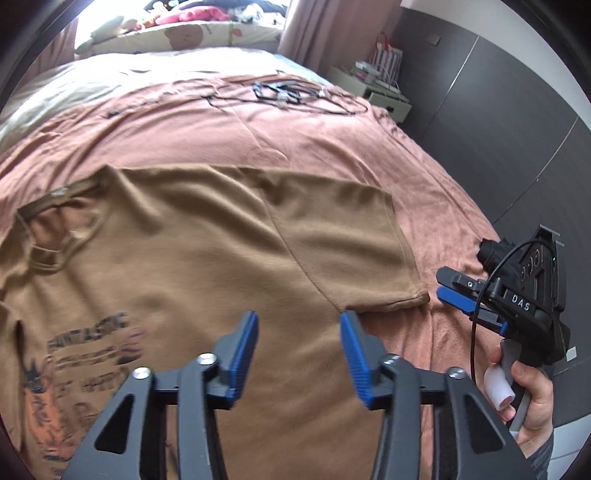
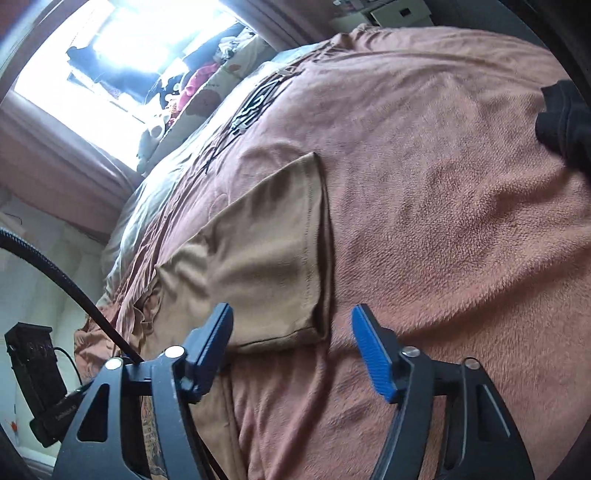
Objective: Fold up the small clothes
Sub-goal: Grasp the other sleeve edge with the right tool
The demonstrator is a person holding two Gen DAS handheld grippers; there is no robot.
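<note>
Garment and tools at the start of a fold. Brown T-shirt (image 1: 207,251) lies spread flat, printed front upward, on the pinkish-brown blanket (image 1: 295,125) of a bed, with its collar toward the left of the left wrist view and one short sleeve (image 1: 354,240) stretched out to the side. Laying the shirt flat in this way exposes the sleeve and side seam, which a fold would probably take up first.

Left hand-held gripper (image 1: 299,343) hovers over the body of the shirt near the underarm, its blue-padded fingers spread and holding nothing. Right hand-held gripper (image 2: 291,343), seen from outside in the left wrist view in a person's hand (image 1: 532,398), is also spread and empty; its own camera shows the lower corner of the sleeve hem lying between the fingers. This placement suggests that the sleeve corner is the intended pick-up point, though whether the pads touch the cloth cannot be told.

Bed surface is soft and fleecy, with shallow wrinkles, so the cloth may drag instead of sliding. A dark cable (image 1: 280,92) lies coiled farther up the blanket, well apart from the shirt, and a dark piece of cloth (image 2: 565,122) sits near the bed's edge. Beyond are a printed pillow (image 1: 184,37), pink curtains (image 1: 332,29), a bright window, a bedside cabinet (image 1: 376,88) and dark wall panels (image 1: 498,129).
</note>
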